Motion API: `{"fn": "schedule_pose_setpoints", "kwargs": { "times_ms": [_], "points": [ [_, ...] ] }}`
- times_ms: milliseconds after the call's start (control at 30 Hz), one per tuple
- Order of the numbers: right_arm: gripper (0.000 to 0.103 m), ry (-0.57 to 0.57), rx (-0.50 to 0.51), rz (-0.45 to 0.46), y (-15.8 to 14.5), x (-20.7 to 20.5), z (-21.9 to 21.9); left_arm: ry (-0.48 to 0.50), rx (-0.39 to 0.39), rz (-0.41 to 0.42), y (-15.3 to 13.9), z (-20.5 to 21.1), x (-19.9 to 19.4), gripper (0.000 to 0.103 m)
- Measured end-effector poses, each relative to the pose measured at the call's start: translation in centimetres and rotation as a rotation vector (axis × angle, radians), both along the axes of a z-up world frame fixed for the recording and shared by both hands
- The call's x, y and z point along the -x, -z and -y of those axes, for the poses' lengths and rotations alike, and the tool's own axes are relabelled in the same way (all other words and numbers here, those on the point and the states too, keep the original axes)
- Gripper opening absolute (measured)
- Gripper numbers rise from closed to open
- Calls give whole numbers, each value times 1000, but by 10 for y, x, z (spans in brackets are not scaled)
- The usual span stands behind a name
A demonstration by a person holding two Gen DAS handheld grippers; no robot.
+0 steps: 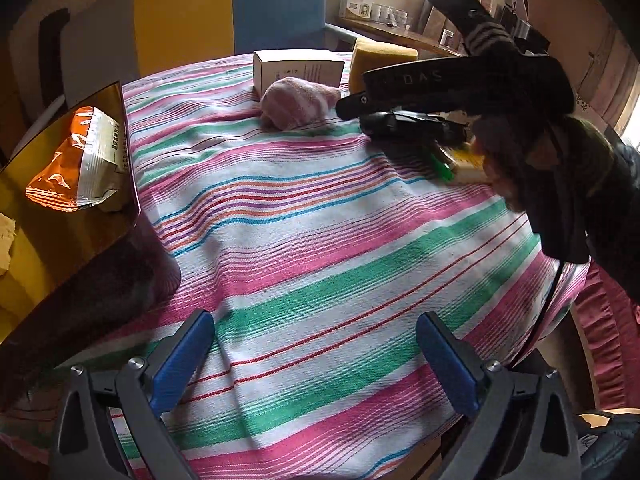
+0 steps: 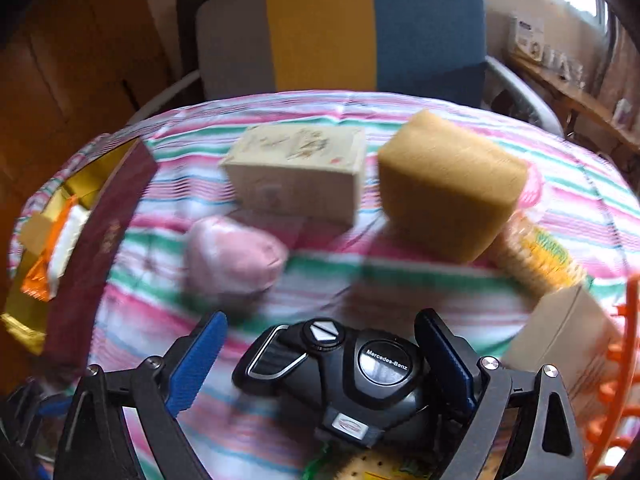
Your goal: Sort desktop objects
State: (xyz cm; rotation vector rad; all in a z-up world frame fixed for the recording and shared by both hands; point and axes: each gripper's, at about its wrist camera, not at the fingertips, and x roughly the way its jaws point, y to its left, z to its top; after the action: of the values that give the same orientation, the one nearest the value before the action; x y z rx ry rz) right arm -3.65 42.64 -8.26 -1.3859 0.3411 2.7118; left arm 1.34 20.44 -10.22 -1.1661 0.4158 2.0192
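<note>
From the left wrist, the left gripper (image 1: 316,356) hovers over the striped tablecloth (image 1: 304,240), fingers spread, nothing between them. The right gripper (image 1: 404,120) is a dark blur over the far right of the table, its fingertips hidden. A snack bag (image 1: 80,160) lies in a gold-lined box (image 1: 72,248) cut off at left.

From the right wrist, the right gripper (image 2: 320,364) has its fingers spread around a black remote controller (image 2: 344,376), whose lower end is cut off; whether the pads touch it is unclear. Beyond, blurred, lie a pink sock (image 2: 232,256), a cardboard box (image 2: 298,172) and a sponge (image 2: 448,188).
</note>
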Motion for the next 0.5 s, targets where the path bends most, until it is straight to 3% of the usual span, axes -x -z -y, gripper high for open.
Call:
{"fn": "schedule_pose_setpoints", "kwargs": {
  "times_ms": [267,500],
  "points": [
    [97,-98,156,-31,-1,-35,50,-15,-5,1,-1,8,-3,103],
    [95,-25,255,-91,-22,-84,41,-13,29,-28,0,9,-10,103]
  ]
}}
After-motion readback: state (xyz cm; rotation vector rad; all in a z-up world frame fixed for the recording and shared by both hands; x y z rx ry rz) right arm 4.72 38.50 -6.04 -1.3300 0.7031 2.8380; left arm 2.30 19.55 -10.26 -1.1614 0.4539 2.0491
